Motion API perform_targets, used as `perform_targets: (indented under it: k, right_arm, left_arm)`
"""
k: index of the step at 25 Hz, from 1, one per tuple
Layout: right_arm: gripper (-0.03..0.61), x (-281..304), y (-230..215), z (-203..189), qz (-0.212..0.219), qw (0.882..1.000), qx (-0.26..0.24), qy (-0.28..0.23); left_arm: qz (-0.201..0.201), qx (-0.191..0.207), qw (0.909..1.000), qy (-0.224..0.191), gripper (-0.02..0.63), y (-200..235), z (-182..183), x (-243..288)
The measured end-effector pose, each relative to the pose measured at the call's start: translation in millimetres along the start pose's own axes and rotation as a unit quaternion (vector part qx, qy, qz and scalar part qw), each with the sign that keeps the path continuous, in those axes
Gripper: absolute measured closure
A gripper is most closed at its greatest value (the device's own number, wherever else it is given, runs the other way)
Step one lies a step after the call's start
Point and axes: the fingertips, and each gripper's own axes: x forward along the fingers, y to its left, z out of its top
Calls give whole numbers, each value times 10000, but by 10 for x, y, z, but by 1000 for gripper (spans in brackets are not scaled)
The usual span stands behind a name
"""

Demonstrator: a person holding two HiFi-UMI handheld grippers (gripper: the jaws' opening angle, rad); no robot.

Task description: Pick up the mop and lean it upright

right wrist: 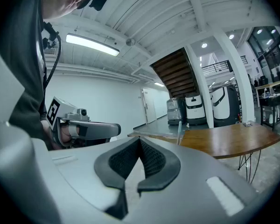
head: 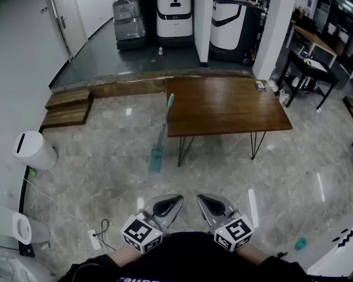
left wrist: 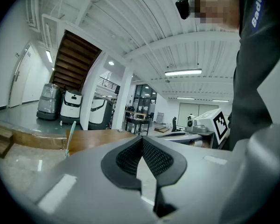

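The mop (head: 159, 138) has a teal handle and a flat teal head. It stands tilted, head on the marble floor and handle top resting against the left edge of the wooden table (head: 223, 104). Its handle also shows far ahead in the left gripper view as the mop (left wrist: 70, 137), and in the right gripper view as the mop (right wrist: 179, 130). My left gripper (head: 177, 200) and right gripper (head: 200, 198) are side by side at the bottom of the head view, well short of the mop. Both are shut with nothing between the jaws, as the left gripper (left wrist: 142, 139) and right gripper (right wrist: 140, 139) show.
A white bin (head: 34, 150) stands at the left wall, with wooden steps (head: 67, 107) behind it. A power strip and cable (head: 94, 238) lie on the floor at lower left. Cleaning machines (head: 174, 13) and a pillar (head: 201, 16) stand beyond the table, a black desk (head: 309, 69) at right.
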Motion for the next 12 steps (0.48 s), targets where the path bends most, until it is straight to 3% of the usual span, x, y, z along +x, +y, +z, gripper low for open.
perform_targets:
  k: [12]
  right_arm:
    - [575, 65, -3, -4, -11, 10000, 50, -12]
  left_arm:
    - [57, -26, 10000, -32, 594, 75, -4, -44]
